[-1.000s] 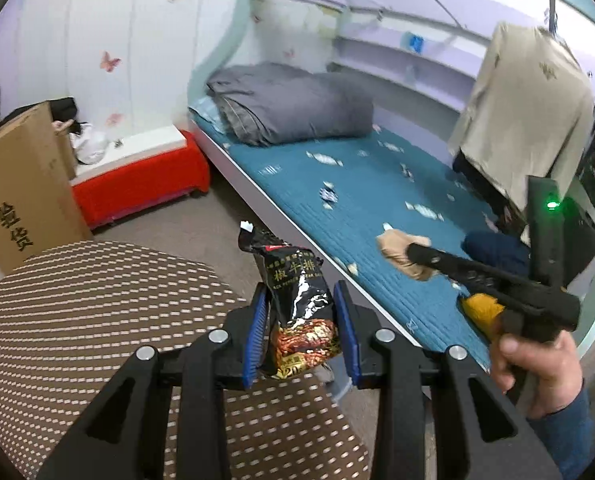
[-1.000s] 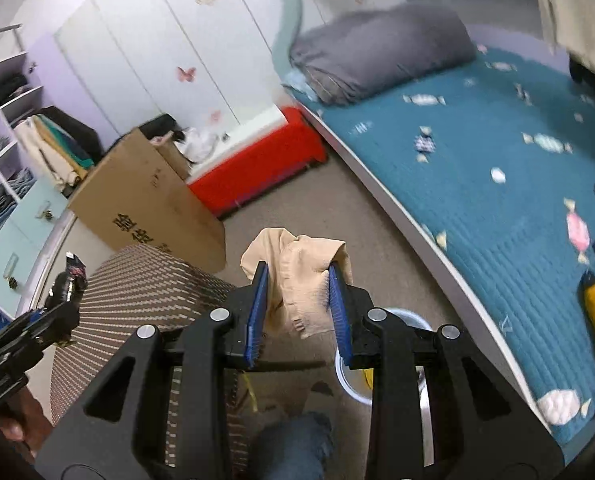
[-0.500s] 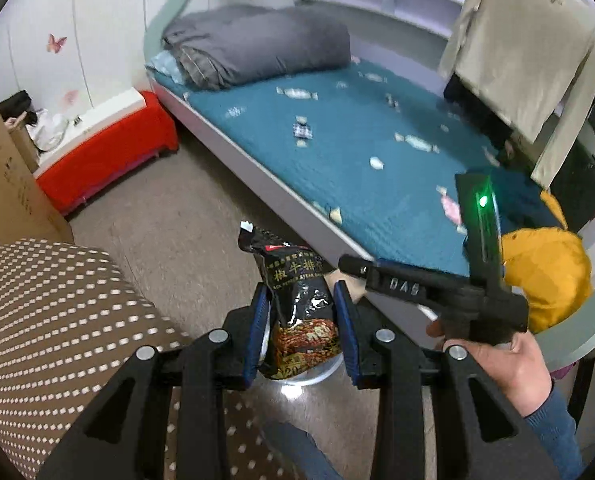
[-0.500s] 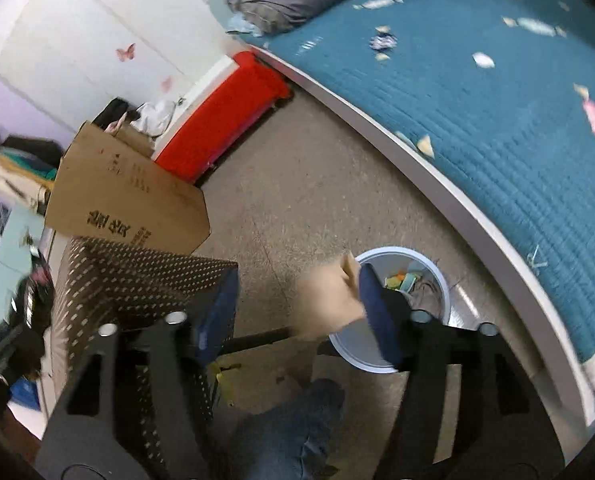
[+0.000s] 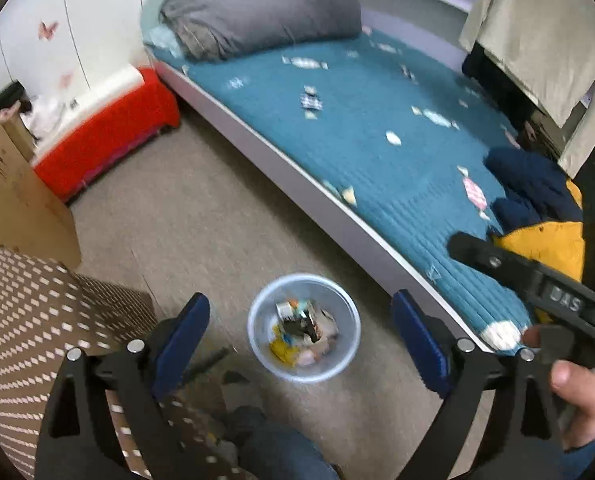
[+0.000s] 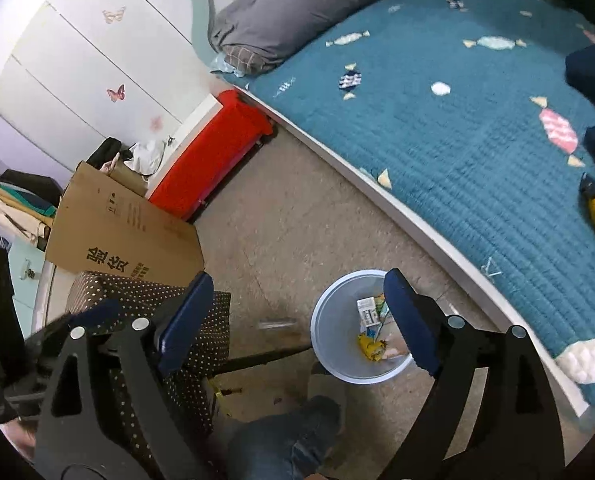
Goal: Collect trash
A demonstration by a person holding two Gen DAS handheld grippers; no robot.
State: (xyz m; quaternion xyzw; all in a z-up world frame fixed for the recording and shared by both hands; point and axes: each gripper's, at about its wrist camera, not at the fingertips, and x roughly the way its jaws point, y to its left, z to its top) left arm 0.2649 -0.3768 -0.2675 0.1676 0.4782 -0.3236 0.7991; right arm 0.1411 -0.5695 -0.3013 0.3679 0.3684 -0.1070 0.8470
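So a second ago the left gripper [image 5: 300,334] was clamped on a black snack packet and the right gripper [image 6: 293,314] on a beige rag; now both are spread wide and empty, and both cameras have tipped down at the floor.

Nearest thing is the person's jeans knee [image 5: 273,444] at the bottom edge, with the dotted stool [image 5: 37,312] off to the left. Right past the fingertips sits the pale blue trash bin [image 5: 257,340], and that's where the trash [image 5: 303,330] is now: a heap of wrappers, with something dark on top that's probably the snack packet. Further out there's the bed edge with the teal quilt [image 5: 377,160], then the red bench [image 5: 109,140] and the cardboard box [image 6: 129,224].

What could go wrong: the bin looks light and the open fingers hang just over its rim, so dipping lower could clip it and tip the lot out.

Hard to tell: everything's motion-blurred, I can't really pick out the rag in the bin, and in the right view the right finger [image 6: 411,320] covers part of the contents.
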